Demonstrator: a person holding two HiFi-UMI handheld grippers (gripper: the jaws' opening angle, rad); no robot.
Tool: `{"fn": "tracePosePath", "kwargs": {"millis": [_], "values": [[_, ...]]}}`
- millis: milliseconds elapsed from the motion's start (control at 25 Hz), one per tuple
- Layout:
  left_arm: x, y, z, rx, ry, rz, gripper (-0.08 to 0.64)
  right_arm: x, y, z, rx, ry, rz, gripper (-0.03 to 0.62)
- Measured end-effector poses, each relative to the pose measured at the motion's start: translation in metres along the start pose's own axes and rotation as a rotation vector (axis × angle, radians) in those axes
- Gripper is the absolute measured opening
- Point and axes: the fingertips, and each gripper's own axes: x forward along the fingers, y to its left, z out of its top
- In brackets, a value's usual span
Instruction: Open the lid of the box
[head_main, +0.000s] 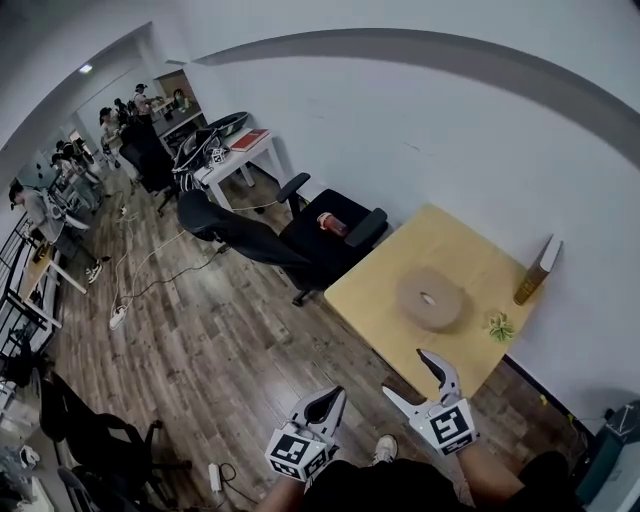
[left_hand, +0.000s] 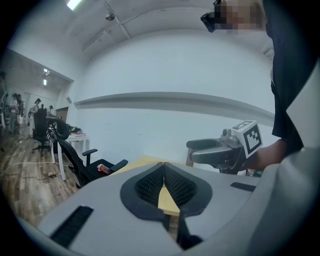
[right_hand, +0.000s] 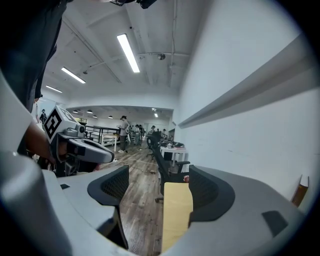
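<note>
Box (head_main: 430, 298): round, tan, lid on; set mid-table at 12 o'clock from the right gripper (head_main: 412, 375), touched by nothing.
Table (head_main: 470, 250): pale yellow wood, placed against the white wall (head_main: 420, 130); an upright brown book (head_main: 537, 270) is stood at 3 o'clock of the box, a small green sprig (head_main: 499, 327) at 4 o'clock.
Left gripper (head_main: 330, 402): jaws pressed together, nothing between them, held over the floor (head_main: 220, 340).
Right gripper: jaws spread wide, empty, held at the table's near edge.
Room: plank floor; a black office chair (head_main: 300, 240) is seen at 10 o'clock of the table.
</note>
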Motion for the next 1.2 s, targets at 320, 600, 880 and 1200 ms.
{"fn": "tracePosePath", "kwargs": {"millis": [320,600,880,1200], "values": [[0.025,0.006,0.0,0.005,0.022,-0.023,0.019,0.012,-0.024,-0.008,0.031,-0.01,-0.026,0.377],[0.058,0.016,0.005,-0.015,0.012,-0.081,0.018,0.024,-0.044,-0.011,0.035,0.023,-0.05,0.379],[0.1,0.039,0.019,-0.012,0.007,-0.154,0.018,0.049,-0.075,-0.01,0.013,0.058,-0.095,0.379],[0.148,0.072,0.027,-0.001,0.025,-0.244,0.018,0.088,-0.105,-0.017,0.041,0.123,-0.14,0.379]]}}
